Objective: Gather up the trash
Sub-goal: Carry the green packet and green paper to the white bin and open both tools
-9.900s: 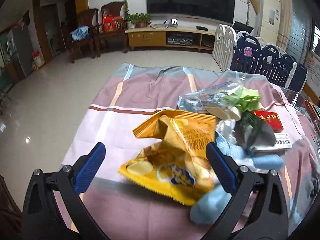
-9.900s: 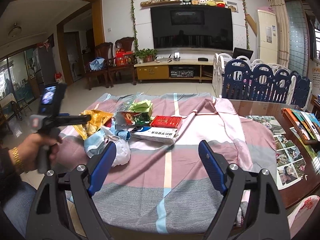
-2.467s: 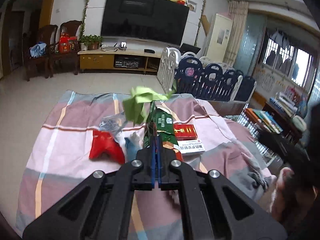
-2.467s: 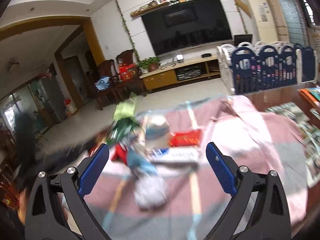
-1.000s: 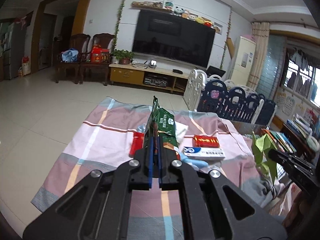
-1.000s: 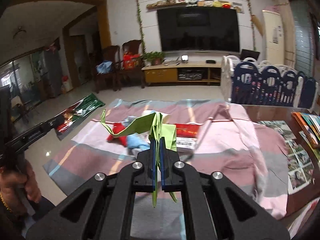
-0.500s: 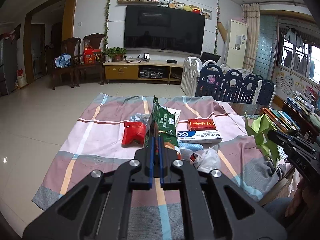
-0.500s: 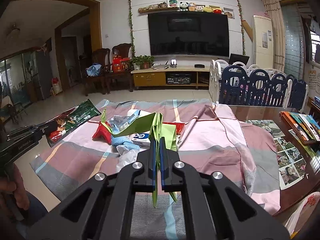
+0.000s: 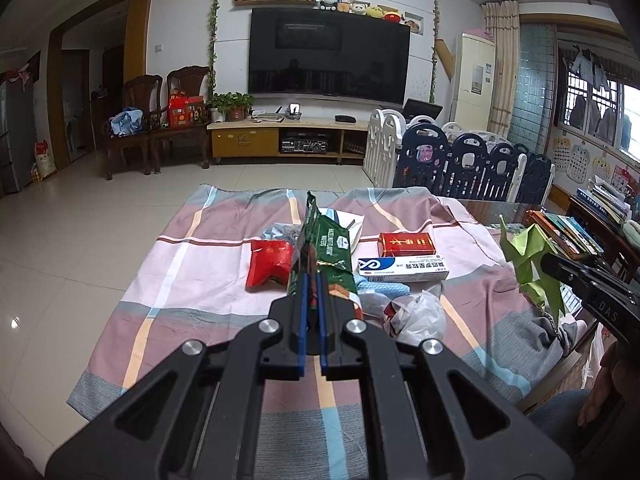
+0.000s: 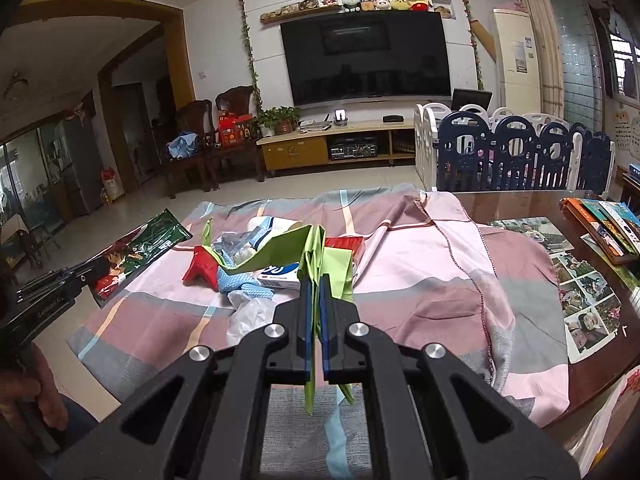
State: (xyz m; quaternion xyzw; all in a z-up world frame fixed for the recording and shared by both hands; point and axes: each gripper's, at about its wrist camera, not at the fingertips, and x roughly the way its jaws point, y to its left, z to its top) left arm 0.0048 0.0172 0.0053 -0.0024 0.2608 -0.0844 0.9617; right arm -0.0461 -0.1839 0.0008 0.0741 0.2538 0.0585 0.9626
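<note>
Standing edge-on between the blue pads of the left gripper (image 9: pixel 313 280), a dark green snack wrapper (image 9: pixel 326 248) rises above the table, glossy, with white print on its upper face and red and gold patches near the grip. From the right wrist view the same wrapper (image 10: pixel 138 250) shows flat and long, with a printed picture on it, held out over the left edge of the cloth. The right gripper (image 10: pixel 314 282) is clamped on a crumpled light green wrapper (image 10: pixel 320 256); one strip of it sweeps out to the left, and another tail hangs down below the pads. In the left wrist view that green wrapper (image 9: pixel 532 264) sits at the far right, above the table edge.

The rest of the trash lies on the plaid tablecloth (image 9: pixel 208 280), beyond both grippers: a red packet (image 9: pixel 268 266), a red box (image 9: pixel 406 243), a white and blue box (image 9: pixel 402 269) just in front of it, a crumpled white plastic bag (image 9: pixel 418 314), and a pale blue piece (image 9: pixel 382 287), partly covered. The small print on the boxes is too fine to read. The held wrappers hide part of the pile in each view, and the person's hands are mostly cut off at the frame edges.
</note>
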